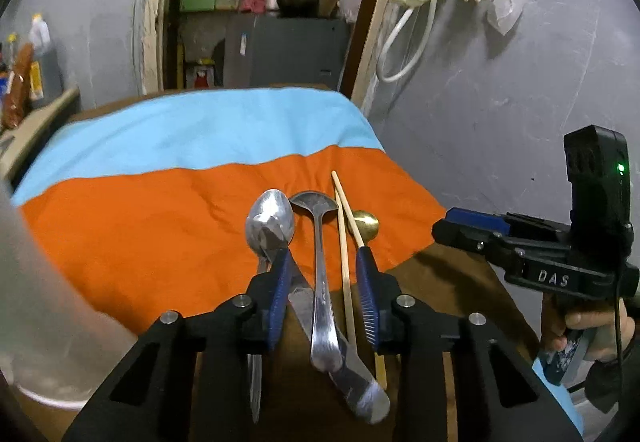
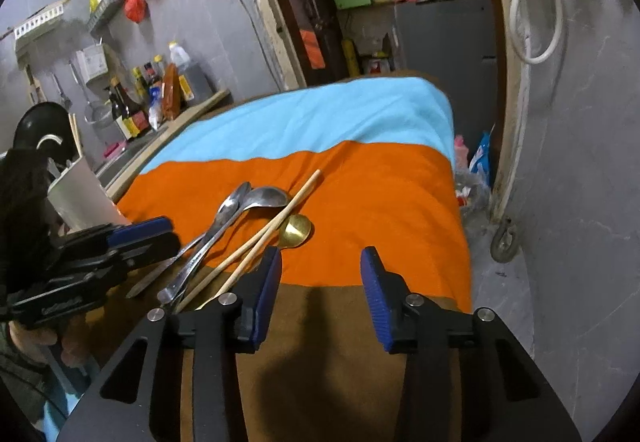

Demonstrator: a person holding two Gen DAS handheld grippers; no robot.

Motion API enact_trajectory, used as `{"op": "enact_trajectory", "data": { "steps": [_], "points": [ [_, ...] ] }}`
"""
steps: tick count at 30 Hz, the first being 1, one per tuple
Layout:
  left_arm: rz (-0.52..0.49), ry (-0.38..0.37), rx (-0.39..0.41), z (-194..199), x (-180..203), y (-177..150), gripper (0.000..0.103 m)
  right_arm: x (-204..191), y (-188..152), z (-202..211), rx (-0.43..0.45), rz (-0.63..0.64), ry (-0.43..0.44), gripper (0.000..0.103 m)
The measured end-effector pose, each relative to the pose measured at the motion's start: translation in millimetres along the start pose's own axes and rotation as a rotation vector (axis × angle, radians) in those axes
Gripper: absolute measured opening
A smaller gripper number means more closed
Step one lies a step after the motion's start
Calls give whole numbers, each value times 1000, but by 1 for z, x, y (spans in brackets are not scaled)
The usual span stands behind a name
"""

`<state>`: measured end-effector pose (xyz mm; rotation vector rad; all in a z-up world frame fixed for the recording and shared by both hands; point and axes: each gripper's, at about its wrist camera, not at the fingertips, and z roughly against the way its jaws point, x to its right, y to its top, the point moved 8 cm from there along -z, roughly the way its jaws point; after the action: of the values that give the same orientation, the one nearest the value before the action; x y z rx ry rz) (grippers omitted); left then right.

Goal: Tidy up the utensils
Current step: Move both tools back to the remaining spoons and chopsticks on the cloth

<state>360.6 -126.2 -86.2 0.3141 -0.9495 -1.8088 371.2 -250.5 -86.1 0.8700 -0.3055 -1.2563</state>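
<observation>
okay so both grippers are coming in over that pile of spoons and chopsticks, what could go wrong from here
The left gripper straddles several crossed pieces at once: a ladle, a chopstick and a spoon. Closing may grab more than one, or flick a neighbour off.

The handles overhang the orange cloth onto the table, so a nudged piece may slide.

The right gripper holds nothing and sits close to the left; they may bump.

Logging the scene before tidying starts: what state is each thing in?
Left gripper: open above the utensils.
Right gripper: open, empty.
Two steel spoons: lying loose, handles crossed.
Wooden chopsticks: lying crossed.
Small brass spoon: lying beside the chopsticks.
White utensil holder: upright.
</observation>
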Motion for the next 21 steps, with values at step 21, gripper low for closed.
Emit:
{"op": "enact_trajectory", "data": {
  "steps": [21],
  "points": [
    [60, -52, -206, -54, -23, 13, 9, -2, 14, -60, -173, -43, 131, 20]
  ]
}}
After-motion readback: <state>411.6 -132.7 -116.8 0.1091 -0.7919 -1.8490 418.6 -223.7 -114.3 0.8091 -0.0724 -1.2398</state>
